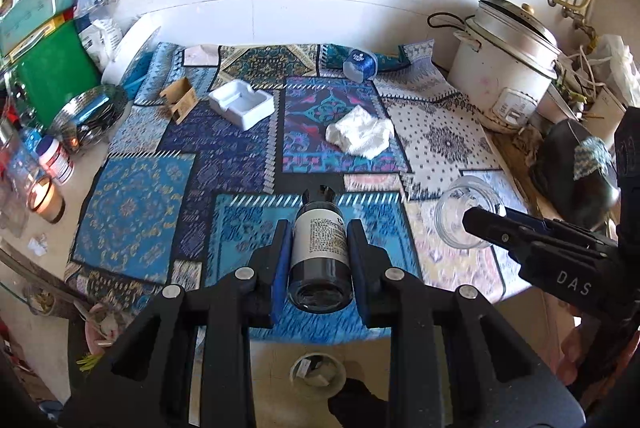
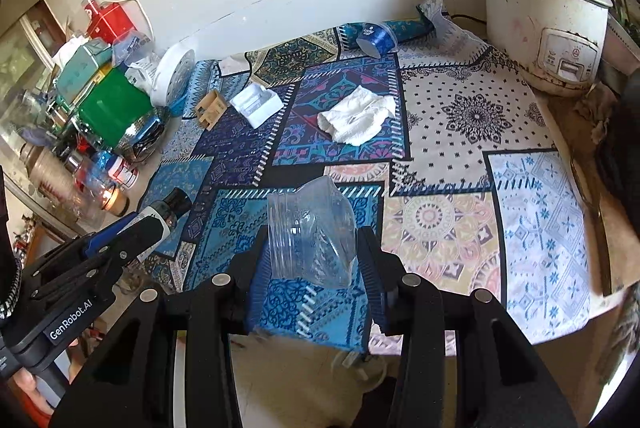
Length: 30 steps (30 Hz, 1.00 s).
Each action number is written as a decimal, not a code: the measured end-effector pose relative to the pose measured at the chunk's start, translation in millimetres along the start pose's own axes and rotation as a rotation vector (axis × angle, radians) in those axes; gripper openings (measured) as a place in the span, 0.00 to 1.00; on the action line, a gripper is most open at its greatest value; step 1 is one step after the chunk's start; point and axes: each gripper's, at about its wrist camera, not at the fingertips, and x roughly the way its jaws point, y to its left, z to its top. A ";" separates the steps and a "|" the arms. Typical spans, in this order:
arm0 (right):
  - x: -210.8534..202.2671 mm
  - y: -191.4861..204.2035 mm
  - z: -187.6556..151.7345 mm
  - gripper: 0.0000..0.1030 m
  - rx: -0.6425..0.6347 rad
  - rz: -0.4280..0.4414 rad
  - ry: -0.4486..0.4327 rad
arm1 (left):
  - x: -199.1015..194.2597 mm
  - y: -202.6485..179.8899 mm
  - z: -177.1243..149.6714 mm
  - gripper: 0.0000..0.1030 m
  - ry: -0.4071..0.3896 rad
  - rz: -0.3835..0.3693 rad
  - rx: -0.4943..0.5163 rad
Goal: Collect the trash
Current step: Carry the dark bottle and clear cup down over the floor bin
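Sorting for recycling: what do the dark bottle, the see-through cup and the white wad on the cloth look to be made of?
Dark bottle: glossy, glass or hard plastic, can't tell which; white paper label.
See-through cup: thin clear plastic; dented, ridged rim.
White wad: crumpled tissue or paper towel; soft, matte, creased.

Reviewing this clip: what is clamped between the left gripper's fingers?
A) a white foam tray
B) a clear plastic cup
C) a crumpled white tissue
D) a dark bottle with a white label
D: the left wrist view shows the left gripper closed on the dark bottle, whose white label faces up; the clear plastic cup sits in the right gripper instead.
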 end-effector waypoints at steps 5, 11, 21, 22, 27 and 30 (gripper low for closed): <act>-8.7 33.6 -43.2 0.38 0.010 -0.012 0.003 | -32.1 27.9 -47.8 0.26 0.016 0.002 -0.002; -9.1 63.6 -99.7 0.38 0.034 -0.014 0.035 | -60.6 54.2 -106.2 0.26 0.059 0.023 0.041; -6.0 71.3 -168.5 0.38 0.039 -0.064 0.140 | -45.0 60.9 -181.7 0.26 0.211 -0.028 0.020; -3.8 67.4 -173.7 0.38 0.039 -0.073 0.154 | -40.8 59.0 -187.7 0.26 0.224 -0.031 0.017; 15.1 42.1 -200.0 0.38 0.058 -0.094 0.221 | -5.8 48.5 -225.5 0.26 0.311 -0.041 -0.013; 35.4 20.4 -218.1 0.38 0.072 -0.089 0.265 | 24.6 41.9 -252.5 0.26 0.370 -0.031 -0.046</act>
